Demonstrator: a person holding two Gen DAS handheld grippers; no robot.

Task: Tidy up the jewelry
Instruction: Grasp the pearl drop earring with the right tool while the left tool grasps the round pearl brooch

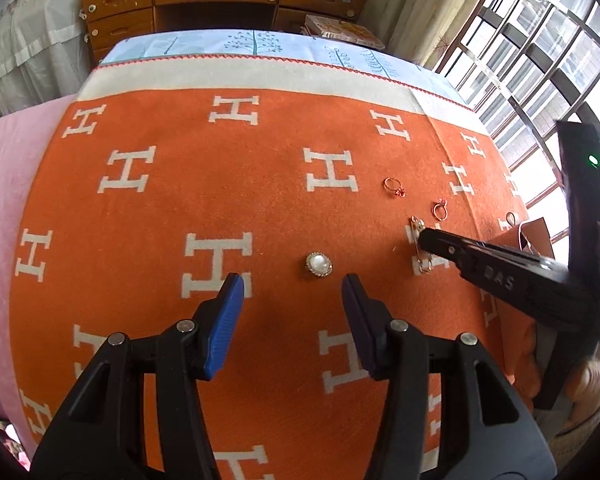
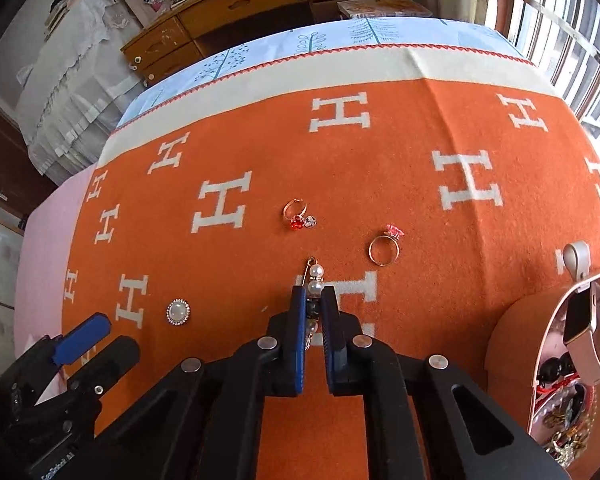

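We judge the chief risk to be the gold safety-pin brooch strung with pearl and dark beads (image 2: 313, 292) slipping or twisting as it lifts: our right gripper (image 2: 313, 300) has its blue pads closed narrowly around the beaded middle, and round beads on a thin pin could roll between flat pads, or the pin could snag the nap of the orange blanket patterned with white H letters (image 2: 400, 152). We cannot tell whether the pads already press the beads or only flank them. A drop could land the brooch on the gold ring with a pink stone (image 2: 384, 249), just beside it, or on the gold ring with a red stone (image 2: 298, 213) a little farther off. That gripper reaches forward and low, fingers angled down onto the blanket. Our left gripper (image 1: 293, 285) hangs above the blanket, jaws wide apart and holding nothing, with the round pearl brooch rimmed in small crystals (image 1: 319, 264) lying just beyond the gap. The tan leather jewelry box (image 2: 548, 364) waits at our right, partly filled.
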